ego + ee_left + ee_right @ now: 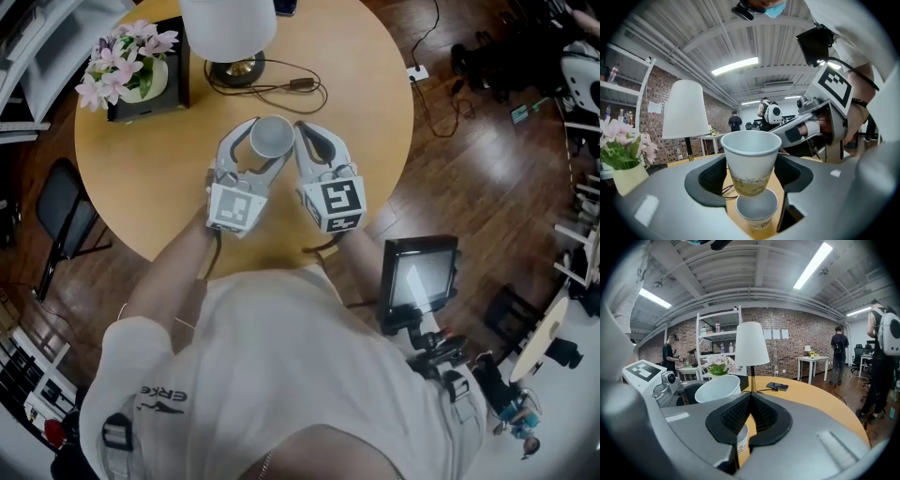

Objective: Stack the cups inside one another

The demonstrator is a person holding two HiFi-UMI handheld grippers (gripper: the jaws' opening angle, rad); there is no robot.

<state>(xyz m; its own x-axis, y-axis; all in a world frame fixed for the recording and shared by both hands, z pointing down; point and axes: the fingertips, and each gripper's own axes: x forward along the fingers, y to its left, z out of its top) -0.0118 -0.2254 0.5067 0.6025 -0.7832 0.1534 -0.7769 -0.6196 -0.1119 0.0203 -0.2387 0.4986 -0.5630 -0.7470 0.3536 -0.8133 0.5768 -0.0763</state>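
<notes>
My left gripper [258, 150] is shut on a white paper cup [271, 136] and holds it upright in the air over the round wooden table [375, 112]. In the left gripper view the held cup [751, 159] hangs straight above a second paper cup [757, 213], which stands on the table; the two are apart. My right gripper [311, 142] sits close on the right of the held cup. Its pads meet with nothing between them [750, 401], and the lower cup [742, 442] shows below through the gap. The held cup [717, 387] appears to its left.
A white table lamp [228, 28] with a cable [281, 86] stands at the far side, a pot of pink flowers [131, 70] at the far left. A phone [776, 386] lies on the table. A black chair [61, 211] stands left, camera gear [417, 277] right.
</notes>
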